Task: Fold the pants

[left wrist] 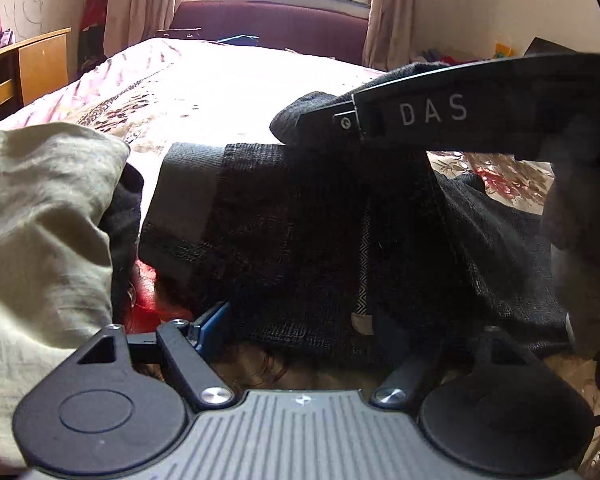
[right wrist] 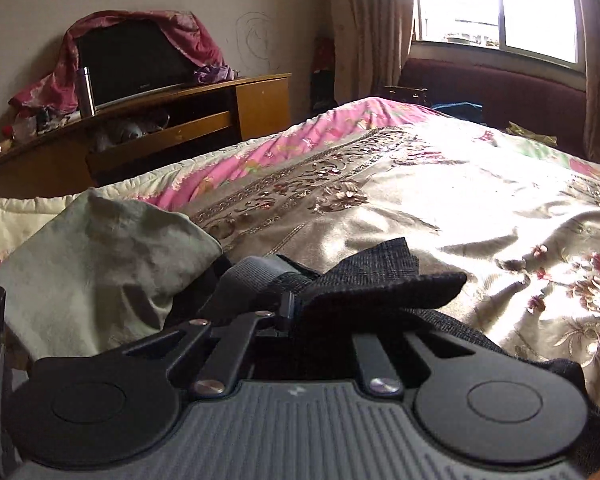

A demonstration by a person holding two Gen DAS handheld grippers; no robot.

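- The right gripper has its jaws pressed together on a bunch of dark pants cloth; in the right wrist view the fabric fans out past the fingertips toward 1 o'clock.
- The left gripper has its jaws standing wide apart, one blue-padded finger showing at 8 o'clock in the left wrist view, the other hidden under the cloth at 4 o'clock; the pads are not seen pressing on anything.
- In the left wrist view the pants hang as a dark sheet across the middle, the top edge held up at 1 o'clock by the right gripper, whose arm bears the letters DAS.
- The lower hem of the pants drapes over the gap between the left gripper's fingers.
- A pale green garment lies heaped at 9 o'clock, just beside the pants.
- All of it is over a bed with a floral bedspread, sunlit toward 12 o'clock.
- A window with curtains sits at 1 o'clock in the right wrist view; a wooden cabinet stands at 10 o'clock.
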